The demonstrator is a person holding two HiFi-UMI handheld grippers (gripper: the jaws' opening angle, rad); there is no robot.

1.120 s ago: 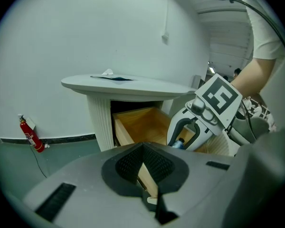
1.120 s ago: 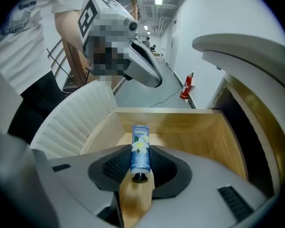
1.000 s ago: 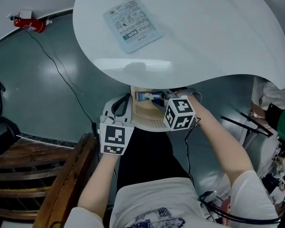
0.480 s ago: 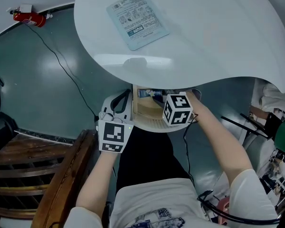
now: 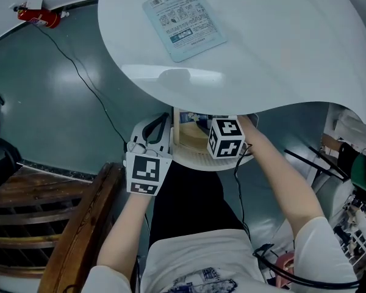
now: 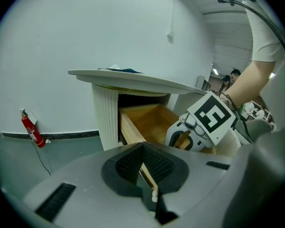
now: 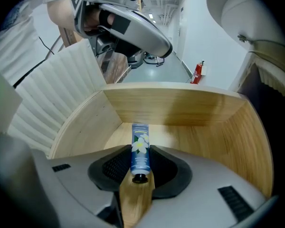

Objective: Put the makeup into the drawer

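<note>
Right gripper (image 7: 139, 164) jaws clamp a flower-printed tube (image 7: 139, 146) — lettering unreadable — left gripper (image 6: 145, 169) jaws closed.

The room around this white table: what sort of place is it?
Probably an office or lab workroom: a red fire extinguisher on a glossy floor, and a long corridor with ceiling lights beyond.

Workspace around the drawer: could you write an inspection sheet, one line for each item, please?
Surface: white round table, above the drawer.
Job's things: flower-print tube held inside the open wooden drawer.
Clutter: pale blue sachet on the table.
Grippers: right gripper shut on the tube; left gripper shut, beside the drawer.
Cables: black cable across the floor.
Surroundings: red fire extinguisher, wooden chair.
</note>
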